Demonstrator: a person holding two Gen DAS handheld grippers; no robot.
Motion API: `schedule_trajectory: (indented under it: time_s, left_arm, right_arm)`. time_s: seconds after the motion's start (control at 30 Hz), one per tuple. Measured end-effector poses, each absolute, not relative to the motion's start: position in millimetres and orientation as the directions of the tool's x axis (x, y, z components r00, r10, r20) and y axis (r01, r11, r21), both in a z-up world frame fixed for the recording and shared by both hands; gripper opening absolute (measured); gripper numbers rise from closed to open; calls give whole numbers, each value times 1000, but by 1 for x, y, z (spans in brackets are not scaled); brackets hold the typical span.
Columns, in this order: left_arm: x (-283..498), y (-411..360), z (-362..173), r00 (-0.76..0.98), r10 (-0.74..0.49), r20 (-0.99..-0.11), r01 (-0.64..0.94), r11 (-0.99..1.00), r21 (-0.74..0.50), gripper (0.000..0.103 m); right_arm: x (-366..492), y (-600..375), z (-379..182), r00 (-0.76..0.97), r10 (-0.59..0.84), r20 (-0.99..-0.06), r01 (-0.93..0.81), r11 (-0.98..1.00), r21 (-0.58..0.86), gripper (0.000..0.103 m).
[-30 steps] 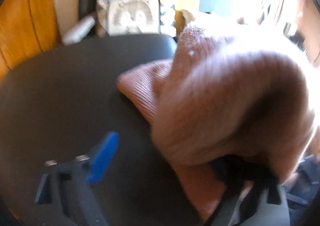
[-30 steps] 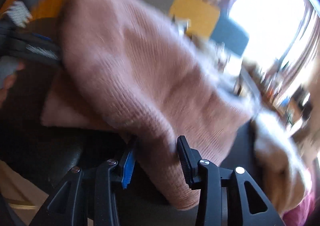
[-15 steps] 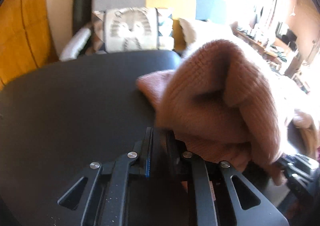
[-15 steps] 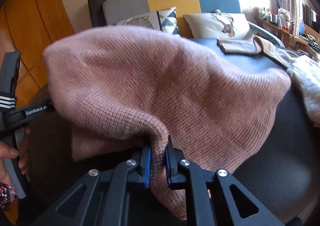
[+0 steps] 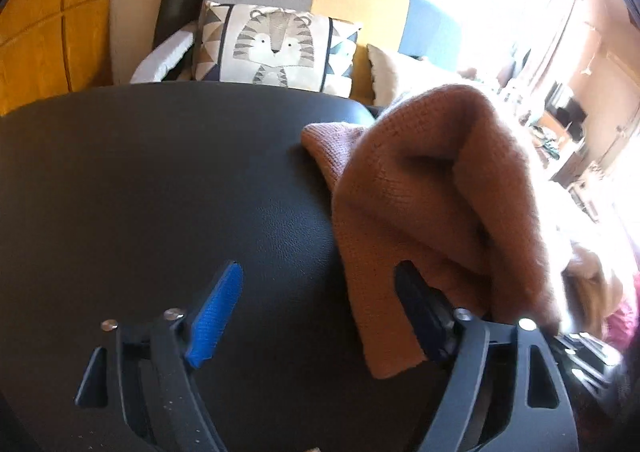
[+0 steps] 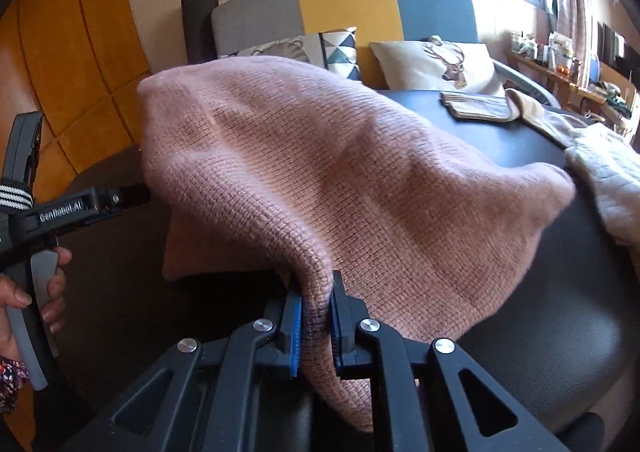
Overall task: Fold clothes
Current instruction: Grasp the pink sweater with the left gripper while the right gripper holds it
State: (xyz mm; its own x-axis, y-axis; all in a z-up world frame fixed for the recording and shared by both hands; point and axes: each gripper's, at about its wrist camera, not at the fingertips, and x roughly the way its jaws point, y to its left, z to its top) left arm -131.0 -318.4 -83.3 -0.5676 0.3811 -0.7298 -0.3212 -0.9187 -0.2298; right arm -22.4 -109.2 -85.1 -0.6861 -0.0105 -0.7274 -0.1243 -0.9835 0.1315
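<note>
Since half a second ago the left claw (image 5: 316, 312) is springing open, releasing the pink ribbed-knit sweater (image 6: 320, 180) while the right claw (image 6: 316, 328) is pinching its fold above the black leather-look table (image 5: 160, 192), folding barely half finished.

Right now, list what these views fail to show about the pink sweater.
- pink sweater: its near hem drops below the right wrist view's edge, behind the right gripper.
- Its far side: washed out by window glare in the left wrist view.
- Its underside: hidden by its own drape.
</note>
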Motion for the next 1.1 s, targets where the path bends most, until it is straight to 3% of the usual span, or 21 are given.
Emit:
schedule_trajectory:
  time_s: [0.2, 0.33, 0.53, 0.73, 0.8, 0.87, 0.97, 1.1]
  left_arm:
    - [-140, -297, -96, -497, 477, -725, -444, -857, -259, 84]
    - [-159, -282, -111, -460, 459, -760, -464, -854, -234, 84]
    - [-175, -270, -119, -473, 453, -756, -445, -863, -238, 102]
    - [-181, -261, -118, -490, 404, -772, -404, -890, -210, 103]
    - [-182, -265, -115, -478, 446, -757, -427, -871, -243, 92]
    - [-180, -267, -108, -440, 520, -732, -482, -825, -295, 21]
    - [-176, -272, -94, -442, 529, -725, -498, -816, -292, 13]
    - [-165, -292, -71, -471, 551, -689, -508, -808, -299, 11]
  right_arm:
    - [-18, -94, -89, -678, -62, -733, -110, -977, 184, 10]
    - [-27, -88, -102, -653, -97, -751, -97, -973, 210, 11]
    - [-37, -79, -112, -648, -116, -753, -112, -963, 245, 11]
    - [-37, -75, -112, -655, -101, -749, -132, -961, 245, 11]
    - [-34, -74, -111, -655, -103, -749, -141, -957, 254, 11]
    - [-31, -77, -109, -654, -96, -751, -142, -959, 247, 11]
    - [-27, -78, -103, -657, -92, -748, -145, -958, 246, 11]
    - [-30, -70, -96, -671, -90, -736, -164, -950, 266, 11]
